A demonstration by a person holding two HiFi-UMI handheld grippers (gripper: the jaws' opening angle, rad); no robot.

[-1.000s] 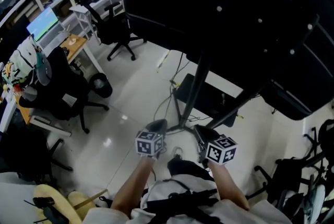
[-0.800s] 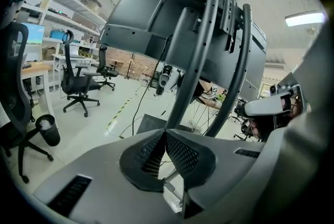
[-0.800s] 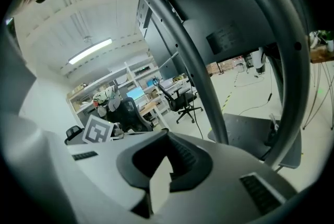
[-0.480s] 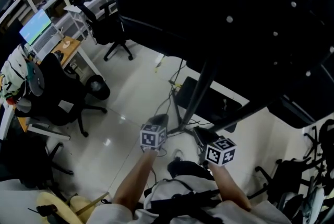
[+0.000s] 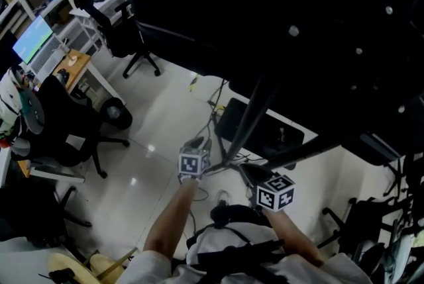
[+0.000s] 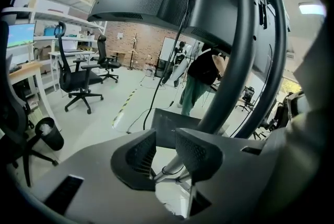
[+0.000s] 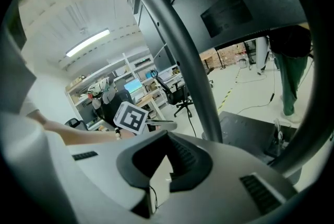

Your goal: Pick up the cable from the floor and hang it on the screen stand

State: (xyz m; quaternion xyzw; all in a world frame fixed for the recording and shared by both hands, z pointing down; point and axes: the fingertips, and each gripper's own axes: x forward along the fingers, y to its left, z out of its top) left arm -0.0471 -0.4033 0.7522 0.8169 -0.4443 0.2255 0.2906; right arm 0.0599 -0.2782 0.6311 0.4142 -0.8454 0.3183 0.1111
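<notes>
Thin dark cable (image 5: 213, 114) (image 6: 144, 117): lies on the pale floor, just ahead of the left gripper (image 5: 197, 142) (image 6: 164, 152) and to that gripper's left side in its own view. Trails from there toward the black base plate (image 5: 265, 134) (image 6: 172, 124) of the screen stand (image 5: 248, 120) (image 6: 237, 71).

Left gripper: released, jaws just opened wide and standing apart, pads pressing on nothing. Through the gap, only a pale leg of the stand with a fine dark loop of wire around it, beyond the tips. Points downward at the foot of the stand, close before the slanting pole.

Right gripper (image 5: 246, 171) (image 7: 166, 163): clenched, jaws together. Shows a thin dark line under the closed tips in its own view; cannot tell whether pinched or merely behind. Sits beside the left one, nearer the body, with the stand's pole (image 7: 193, 77) rising just ahead and the left gripper's marker cube (image 7: 130, 117) off to its left.

Above both grippers: the big dark screen (image 5: 265, 4) (image 6: 156, 3).

Well beyond the left gripper, to its left: black office chairs (image 5: 122, 38) (image 6: 78, 74), a round bin (image 5: 112, 112) (image 6: 49, 131), a desk with a lit monitor (image 5: 33, 44). Past the stand, a person in green trousers (image 6: 195, 87) (image 7: 287, 82).
</notes>
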